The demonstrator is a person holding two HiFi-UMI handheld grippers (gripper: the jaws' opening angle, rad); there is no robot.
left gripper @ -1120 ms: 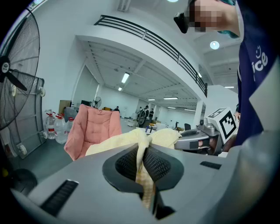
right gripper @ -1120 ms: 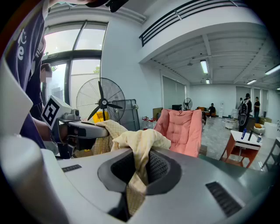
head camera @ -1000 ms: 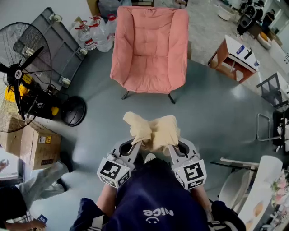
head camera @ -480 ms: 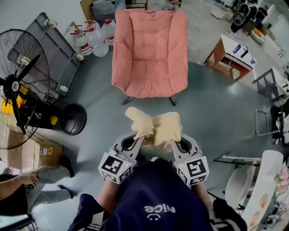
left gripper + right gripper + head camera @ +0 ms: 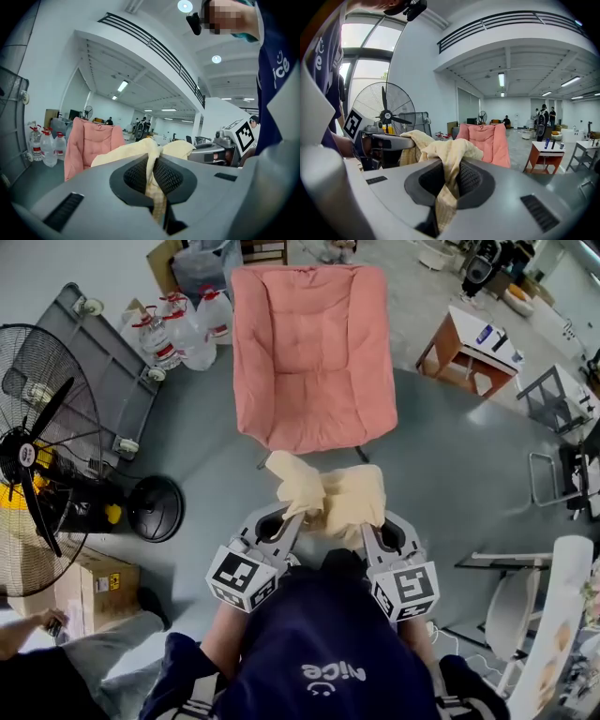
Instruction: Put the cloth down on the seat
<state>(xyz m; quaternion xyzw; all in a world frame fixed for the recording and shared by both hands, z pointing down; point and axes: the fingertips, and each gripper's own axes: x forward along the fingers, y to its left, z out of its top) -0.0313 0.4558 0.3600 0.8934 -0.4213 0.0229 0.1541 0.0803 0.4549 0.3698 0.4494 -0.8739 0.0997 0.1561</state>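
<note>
Since a second ago, both grippers have carried the cloth (image 5: 330, 499) closer to the pink chair (image 5: 309, 343). In the head view its far edge now overlaps the seat's front rim. The left gripper (image 5: 293, 517) and right gripper (image 5: 360, 531) each pinch a fold tightly. The bunched cloth hangs clear of the floor, its length running side to side between them, across the chair's front.

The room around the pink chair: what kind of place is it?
Probably a large open workshop or lab hall: a big standing fan, a cardboard box, and water jugs on a bare grey floor.
</note>
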